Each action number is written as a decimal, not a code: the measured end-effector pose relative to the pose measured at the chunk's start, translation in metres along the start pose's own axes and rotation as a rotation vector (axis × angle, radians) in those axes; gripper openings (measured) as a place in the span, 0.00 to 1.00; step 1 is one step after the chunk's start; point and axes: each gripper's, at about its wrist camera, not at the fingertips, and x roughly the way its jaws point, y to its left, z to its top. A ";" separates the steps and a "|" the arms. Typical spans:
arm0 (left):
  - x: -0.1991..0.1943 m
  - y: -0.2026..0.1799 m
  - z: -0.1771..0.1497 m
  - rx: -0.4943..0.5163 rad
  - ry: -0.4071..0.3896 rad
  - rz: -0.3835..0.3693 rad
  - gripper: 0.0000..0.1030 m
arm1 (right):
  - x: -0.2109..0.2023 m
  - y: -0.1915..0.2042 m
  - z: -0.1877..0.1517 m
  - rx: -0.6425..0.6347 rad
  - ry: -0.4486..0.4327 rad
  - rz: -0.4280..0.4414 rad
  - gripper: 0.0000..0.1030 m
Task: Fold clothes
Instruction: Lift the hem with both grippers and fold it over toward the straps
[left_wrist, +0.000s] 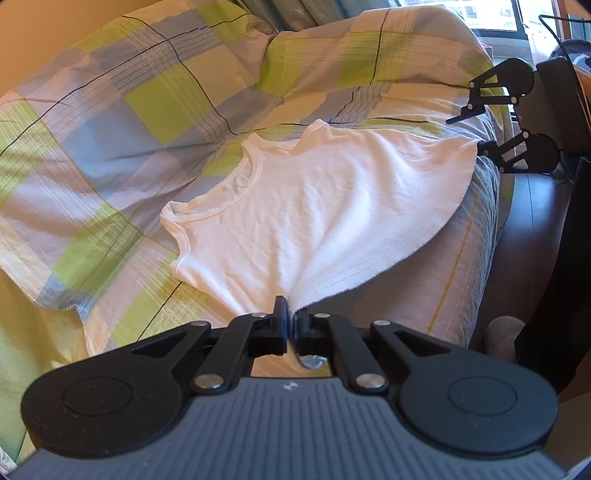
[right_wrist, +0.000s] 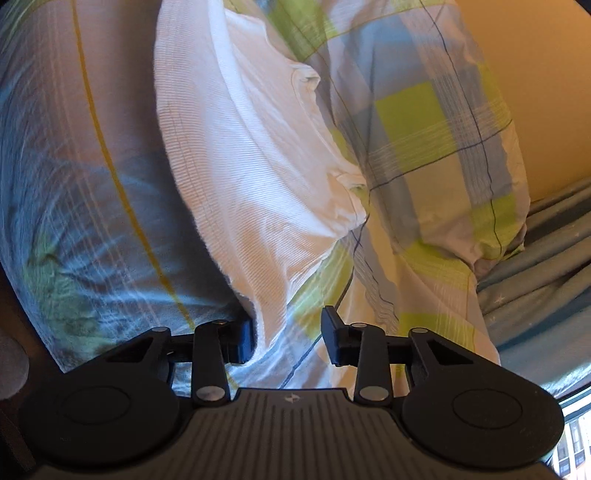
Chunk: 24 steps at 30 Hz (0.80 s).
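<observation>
A white sleeveless shirt (left_wrist: 314, 199) lies spread on a checked bedspread (left_wrist: 147, 110), neck to the left, hem toward the bed's near edge. My left gripper (left_wrist: 290, 321) is shut on one hem corner of the shirt, with the cloth bunched between the jaws. My right gripper (left_wrist: 476, 133) is at the other hem corner, far right in the left wrist view. In the right wrist view my right gripper (right_wrist: 288, 332) is open, and the shirt's corner (right_wrist: 258, 280) lies between the jaws, next to the left finger (right_wrist: 242, 341).
The bedspread (right_wrist: 424, 147) is green, blue and white, and rumpled in folds behind the shirt. The bed's edge drops to a dark wooden floor (left_wrist: 528, 229) on the right. A window (left_wrist: 480, 14) is at the back right. Blue curtains (right_wrist: 543, 266) hang beside the bed.
</observation>
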 end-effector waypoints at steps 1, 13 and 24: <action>0.000 -0.003 0.000 0.013 0.001 0.001 0.02 | 0.000 0.003 0.001 -0.031 -0.015 -0.004 0.27; -0.053 -0.023 -0.021 0.115 0.037 0.012 0.02 | -0.053 -0.019 -0.002 -0.006 -0.021 0.074 0.00; -0.113 -0.030 -0.025 0.118 0.055 -0.107 0.02 | -0.156 -0.040 0.001 0.006 -0.007 0.204 0.00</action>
